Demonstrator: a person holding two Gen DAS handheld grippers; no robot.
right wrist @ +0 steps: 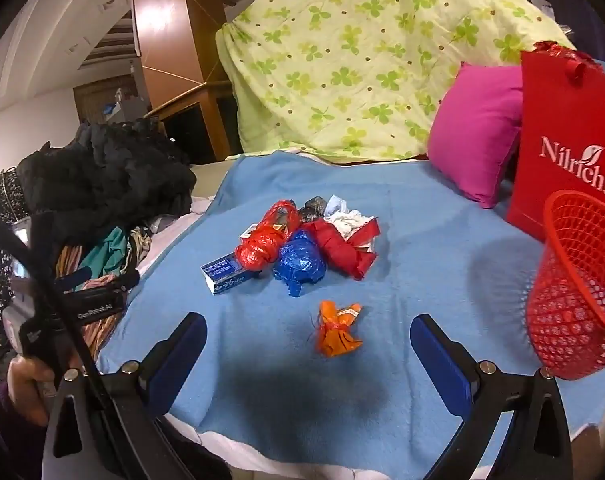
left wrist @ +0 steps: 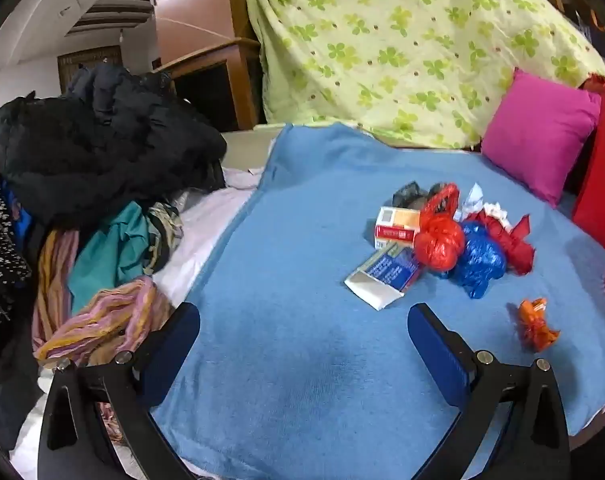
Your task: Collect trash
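A pile of trash lies on the blue blanket: a red plastic bag, a blue plastic bag, a red wrapper, white crumpled paper and a blue carton. An orange wrapper lies apart, nearer, just ahead of my open, empty right gripper. A red mesh basket stands at the right. My left gripper is open and empty, short of the pile; that view shows the red bag, blue bag, carton, a small box and the orange wrapper.
A heap of clothes covers the left side of the bed. A pink pillow and a red paper bag stand at the back right. A green clover quilt hangs behind. The left hand-held gripper unit shows at the left.
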